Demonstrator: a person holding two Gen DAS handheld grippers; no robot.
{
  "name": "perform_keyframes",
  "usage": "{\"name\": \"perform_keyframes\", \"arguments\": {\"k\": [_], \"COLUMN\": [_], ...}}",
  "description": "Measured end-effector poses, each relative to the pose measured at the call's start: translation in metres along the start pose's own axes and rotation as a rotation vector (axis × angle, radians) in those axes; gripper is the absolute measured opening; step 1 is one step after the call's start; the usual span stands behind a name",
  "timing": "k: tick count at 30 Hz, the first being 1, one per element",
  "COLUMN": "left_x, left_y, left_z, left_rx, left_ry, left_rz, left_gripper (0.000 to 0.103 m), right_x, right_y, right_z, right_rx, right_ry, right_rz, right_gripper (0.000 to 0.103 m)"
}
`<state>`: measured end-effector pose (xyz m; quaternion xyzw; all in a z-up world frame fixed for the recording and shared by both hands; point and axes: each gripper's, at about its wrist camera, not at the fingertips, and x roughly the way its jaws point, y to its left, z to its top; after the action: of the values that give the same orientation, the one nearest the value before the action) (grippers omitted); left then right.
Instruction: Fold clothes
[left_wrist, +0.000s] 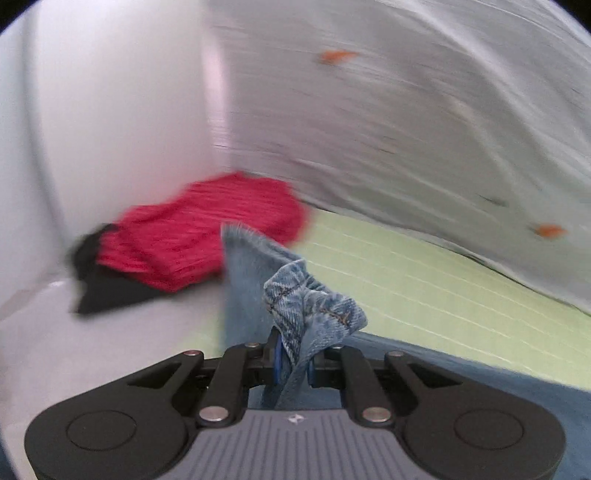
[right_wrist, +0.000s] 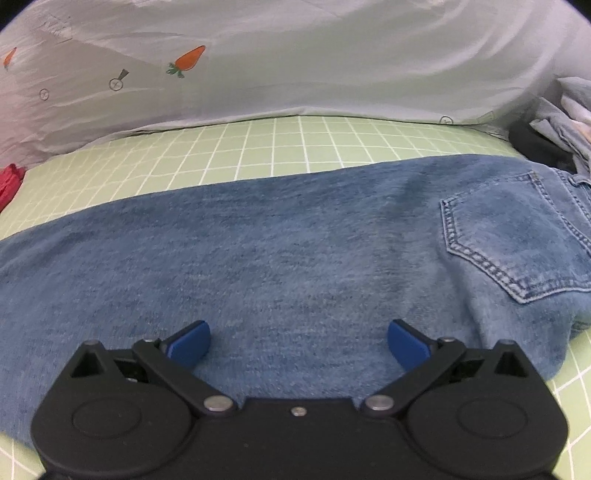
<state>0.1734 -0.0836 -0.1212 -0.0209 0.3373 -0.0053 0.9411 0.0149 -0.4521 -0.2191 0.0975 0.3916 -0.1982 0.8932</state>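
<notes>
Blue jeans (right_wrist: 280, 258) lie spread across the green grid mat (right_wrist: 280, 144) in the right wrist view, back pocket (right_wrist: 517, 240) at the right. My right gripper (right_wrist: 298, 343) hovers open just over the denim, blue pads (right_wrist: 190, 343) wide apart with nothing between them. In the left wrist view my left gripper (left_wrist: 293, 360) is shut on a bunched hem of the jeans (left_wrist: 314, 310), lifted off the mat; the fabric hangs down between the jaws. That view is blurred by motion.
A red garment (left_wrist: 207, 232) on a black one (left_wrist: 107, 291) lies at the left, beside a white wall (left_wrist: 110, 110). A grey sheet with carrot prints (right_wrist: 295, 55) rises behind the mat. More folded clothes (right_wrist: 561, 122) sit at the far right.
</notes>
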Motion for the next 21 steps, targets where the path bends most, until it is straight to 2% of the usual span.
{"name": "perform_keyframes", "arguments": {"k": [3, 6, 7, 8, 9, 10, 11, 12, 14, 17, 21], "left_x": [-0.002, 0.01, 0.019, 0.026, 0.028, 0.025, 0.021, 0.019, 0.014, 0.007, 0.013], "left_y": [-0.042, -0.077, -0.086, -0.092, -0.097, -0.099, -0.1, -0.097, -0.088, -0.069, -0.036], "left_z": [-0.016, -0.038, -0.049, -0.059, -0.066, -0.07, -0.07, -0.066, -0.056, -0.036, -0.02], "left_rx": [0.095, 0.192, 0.202, 0.226, 0.268, 0.318, 0.349, 0.354, 0.318, 0.245, 0.174], "left_ry": [0.054, 0.2, 0.272, 0.33, 0.357, 0.343, 0.329, 0.333, 0.329, 0.305, 0.283], "left_rz": [-0.117, -0.24, -0.263, -0.262, -0.251, -0.25, -0.259, -0.271, -0.301, -0.307, -0.223], "left_gripper": [0.013, 0.019, 0.021, 0.028, 0.029, 0.031, 0.041, 0.057, 0.072, 0.075, 0.079], "right_x": [-0.001, -0.002, -0.002, -0.002, -0.002, -0.002, -0.002, -0.003, -0.003, -0.003, -0.003], "right_y": [-0.001, -0.003, -0.002, -0.002, -0.002, -0.001, 0.0, 0.0, 0.002, 0.011, 0.03], "right_z": [-0.002, -0.003, -0.003, -0.003, -0.003, -0.002, -0.001, -0.001, 0.001, 0.006, 0.013], "right_rx": [-0.019, -0.028, -0.029, -0.028, -0.028, -0.026, -0.024, -0.019, -0.001, 0.024, 0.035], "right_ry": [-0.007, -0.011, -0.012, -0.011, -0.011, -0.006, -0.002, 0.006, 0.021, 0.042, 0.052], "right_rz": [0.014, 0.023, 0.023, 0.022, 0.019, 0.016, 0.013, 0.009, -0.007, -0.035, -0.02], "right_gripper": [0.103, 0.103, 0.103, 0.103, 0.103, 0.103, 0.103, 0.103, 0.103, 0.103, 0.103]}}
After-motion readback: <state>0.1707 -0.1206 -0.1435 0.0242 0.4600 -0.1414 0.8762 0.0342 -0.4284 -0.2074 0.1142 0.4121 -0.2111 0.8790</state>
